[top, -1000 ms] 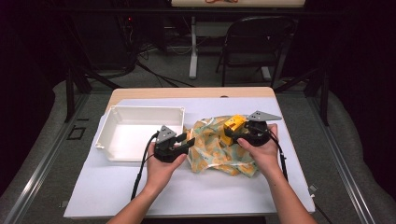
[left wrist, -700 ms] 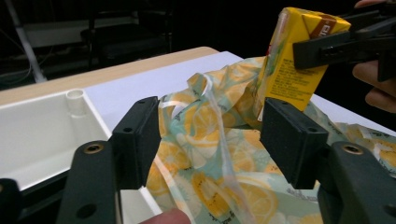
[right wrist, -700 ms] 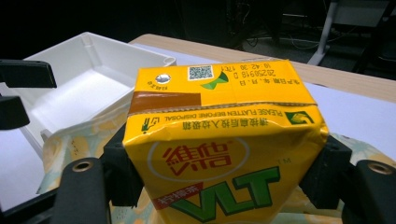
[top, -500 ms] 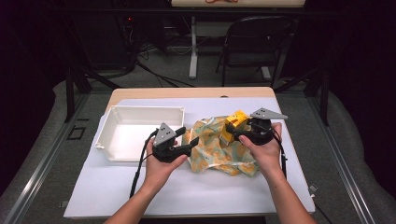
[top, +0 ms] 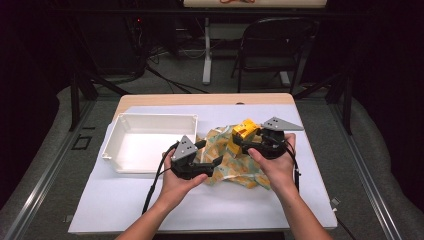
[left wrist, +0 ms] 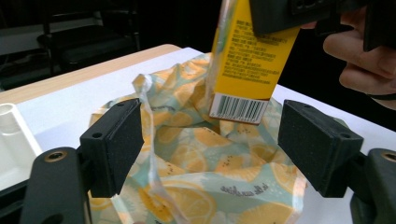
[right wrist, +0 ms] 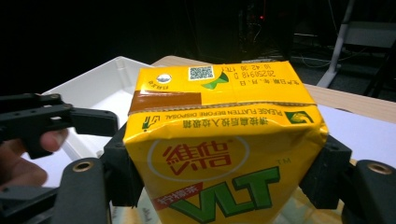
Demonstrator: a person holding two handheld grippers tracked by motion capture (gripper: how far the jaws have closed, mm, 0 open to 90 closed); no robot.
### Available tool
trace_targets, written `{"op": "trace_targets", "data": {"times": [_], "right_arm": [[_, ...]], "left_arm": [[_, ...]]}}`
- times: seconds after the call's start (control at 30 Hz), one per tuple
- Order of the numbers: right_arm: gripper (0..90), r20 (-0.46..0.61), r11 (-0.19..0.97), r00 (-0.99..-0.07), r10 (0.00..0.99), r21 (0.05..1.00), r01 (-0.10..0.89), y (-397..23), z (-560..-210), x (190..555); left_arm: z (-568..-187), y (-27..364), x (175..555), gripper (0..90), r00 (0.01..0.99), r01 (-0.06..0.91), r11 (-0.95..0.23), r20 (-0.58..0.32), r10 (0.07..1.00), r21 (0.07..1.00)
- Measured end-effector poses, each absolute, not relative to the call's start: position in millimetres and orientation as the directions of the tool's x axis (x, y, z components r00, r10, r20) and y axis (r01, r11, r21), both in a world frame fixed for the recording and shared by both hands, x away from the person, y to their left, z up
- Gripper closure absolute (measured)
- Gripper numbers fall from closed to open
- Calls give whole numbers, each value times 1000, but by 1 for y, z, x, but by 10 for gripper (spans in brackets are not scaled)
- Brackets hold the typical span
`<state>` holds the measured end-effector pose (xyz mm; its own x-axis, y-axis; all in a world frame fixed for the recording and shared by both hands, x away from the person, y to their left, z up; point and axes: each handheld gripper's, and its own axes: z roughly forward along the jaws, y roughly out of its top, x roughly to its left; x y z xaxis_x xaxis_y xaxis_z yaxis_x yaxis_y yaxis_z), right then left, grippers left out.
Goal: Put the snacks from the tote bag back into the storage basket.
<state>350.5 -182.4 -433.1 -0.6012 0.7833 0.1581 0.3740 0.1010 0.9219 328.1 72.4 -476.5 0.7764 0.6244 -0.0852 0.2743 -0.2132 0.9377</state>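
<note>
My right gripper (top: 248, 142) pinches the carton (right wrist: 219, 140), a yellow drink box, by its two sides; in the right gripper view both pads press flat against it and the top faces the camera. From the high view the carton (top: 243, 131) sits lifted over the far part of the bag (top: 235, 162), a crumpled pouch printed with lemon slices that lies on the white sheet (top: 200, 210) near the middle of the table (top: 210, 99).

My left gripper (top: 212, 164) has its jaws spread, and they have just been opening. In the left gripper view the bag (left wrist: 205, 177) lies between them, with a thin fold of its rim standing just beside the left pad; I think the fold brushes it, though I can't be sure from this angle. The right pad stands apart from the fabric. Above the bag's mouth the carton (left wrist: 247, 70) hangs upright, barcode end lowest, clear of the bag.

The tray (top: 120, 150), white and shallow, sits just left of the bag, close behind my left hand (top: 177, 182).
</note>
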Motion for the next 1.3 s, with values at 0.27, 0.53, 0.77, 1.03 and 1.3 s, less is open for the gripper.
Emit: {"op": "trace_targets", "data": {"times": [0.27,0.53,0.77,1.03,1.3], "right_arm": [[289,160,118,-630,760,919,376,-164,-431,340],[289,164,125,-653,740,919,373,-147,-432,331],[289,169,131,-674,719,920,370,-136,-432,324],[289,165,138,-688,707,921,363,-126,-431,317],[289,174,134,-696,697,921,365,-121,-431,313]], "left_arm": [[-480,65,324,162,799,257,-217,-81,596,942],[-481,62,322,181,799,244,-215,-70,598,946],[-482,62,322,194,795,242,-215,-66,603,946],[-482,60,320,212,794,235,-228,-52,605,945],[-482,60,319,235,796,236,-222,-57,603,946]]}}
